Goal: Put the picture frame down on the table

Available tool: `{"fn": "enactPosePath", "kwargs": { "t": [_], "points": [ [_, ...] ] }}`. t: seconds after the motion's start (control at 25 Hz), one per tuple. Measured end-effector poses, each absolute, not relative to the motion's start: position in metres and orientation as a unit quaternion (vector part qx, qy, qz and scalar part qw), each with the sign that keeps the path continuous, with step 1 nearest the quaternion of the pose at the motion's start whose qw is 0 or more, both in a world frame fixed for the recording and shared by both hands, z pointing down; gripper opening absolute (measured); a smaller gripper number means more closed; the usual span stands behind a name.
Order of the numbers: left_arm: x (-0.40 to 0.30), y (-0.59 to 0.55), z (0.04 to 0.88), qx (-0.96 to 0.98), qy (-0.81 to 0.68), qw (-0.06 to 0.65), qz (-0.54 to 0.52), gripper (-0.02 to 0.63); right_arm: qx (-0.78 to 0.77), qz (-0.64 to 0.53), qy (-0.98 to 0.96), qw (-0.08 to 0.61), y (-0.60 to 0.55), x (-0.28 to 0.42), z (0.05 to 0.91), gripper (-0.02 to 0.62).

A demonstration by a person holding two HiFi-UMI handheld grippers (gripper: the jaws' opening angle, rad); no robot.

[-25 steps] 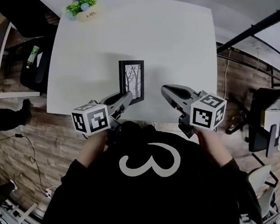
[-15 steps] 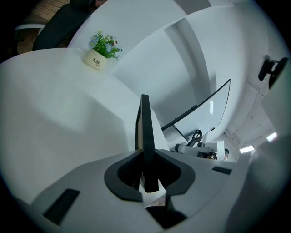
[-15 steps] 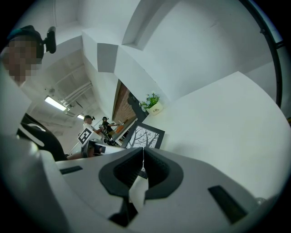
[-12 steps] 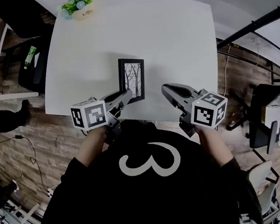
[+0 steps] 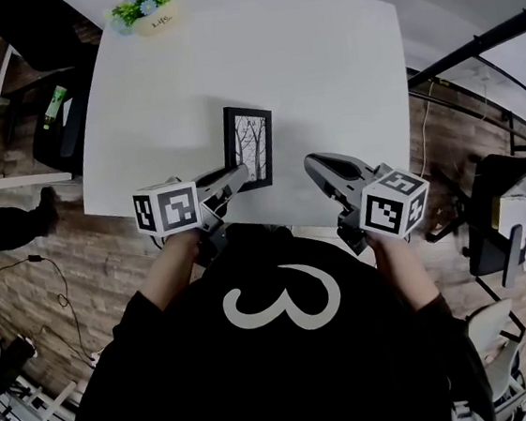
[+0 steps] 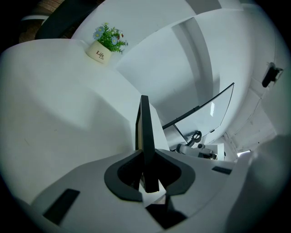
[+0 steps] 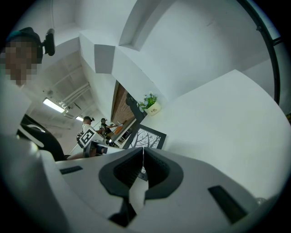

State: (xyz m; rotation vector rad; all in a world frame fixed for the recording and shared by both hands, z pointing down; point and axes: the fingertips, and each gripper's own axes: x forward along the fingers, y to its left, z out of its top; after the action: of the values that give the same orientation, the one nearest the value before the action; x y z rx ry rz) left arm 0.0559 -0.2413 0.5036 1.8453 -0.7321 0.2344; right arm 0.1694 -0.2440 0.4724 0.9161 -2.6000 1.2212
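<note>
A black picture frame (image 5: pixel 249 148) with a bare-trees print stands near the front edge of the white table (image 5: pixel 322 66). My left gripper (image 5: pixel 236 173) is shut on the frame's lower left edge. In the left gripper view the frame (image 6: pixel 144 136) is seen edge-on, clamped between the jaws, with the left gripper (image 6: pixel 148 175) closed round it. My right gripper (image 5: pixel 313 166) hovers over the table's front edge to the frame's right, apart from it. Its jaws meet with nothing between them in the right gripper view, where the right gripper (image 7: pixel 142 159) points toward the frame (image 7: pixel 149 138).
A small potted plant (image 5: pixel 150 8) sits at the table's far left corner, and the plant (image 6: pixel 106 42) shows in the left gripper view too. Chairs and desks stand on the brick-patterned floor to the left (image 5: pixel 63 114) and right (image 5: pixel 492 235).
Almost nothing has moved. The left gripper keeps its hold on the frame, and both grippers have shifted only slightly.
</note>
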Motion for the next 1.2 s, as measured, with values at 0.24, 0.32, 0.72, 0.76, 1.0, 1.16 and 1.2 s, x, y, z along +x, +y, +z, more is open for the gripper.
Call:
{"fn": "enactPosePath", "kwargs": {
  "t": [0.24, 0.32, 0.72, 0.76, 1.0, 1.16, 1.2],
  "points": [
    [0.053, -0.243, 0.506, 0.768, -0.307, 0.554, 0.093, 0.069, 0.306, 0.404, -0.86, 0.061, -0.244, 0.17, 0.47, 0.025],
    [0.053, -0.243, 0.507, 0.766, -0.307, 0.557, 0.09, 0.069, 0.307, 0.407, -0.859, 0.061, -0.243, 0.171, 0.472, 0.025],
    [0.045, -0.246, 0.513, 0.754, -0.319, 0.569, 0.078, 0.071, 0.316, 0.427, -0.845, 0.054, -0.239, 0.176, 0.484, 0.025],
    [0.045, -0.246, 0.514, 0.753, -0.319, 0.57, 0.077, 0.071, 0.317, 0.429, -0.844, 0.054, -0.238, 0.177, 0.484, 0.025],
    [0.044, -0.247, 0.515, 0.76, -0.328, 0.554, 0.091, 0.071, 0.324, 0.431, -0.84, 0.057, -0.236, 0.182, 0.486, 0.025],
    [0.043, -0.248, 0.518, 0.761, -0.333, 0.547, 0.098, 0.07, 0.328, 0.432, -0.839, 0.052, -0.237, 0.185, 0.488, 0.025],
    [0.042, -0.248, 0.519, 0.762, -0.335, 0.545, 0.101, 0.071, 0.329, 0.431, -0.838, 0.054, -0.237, 0.185, 0.489, 0.025]
  ]
}}
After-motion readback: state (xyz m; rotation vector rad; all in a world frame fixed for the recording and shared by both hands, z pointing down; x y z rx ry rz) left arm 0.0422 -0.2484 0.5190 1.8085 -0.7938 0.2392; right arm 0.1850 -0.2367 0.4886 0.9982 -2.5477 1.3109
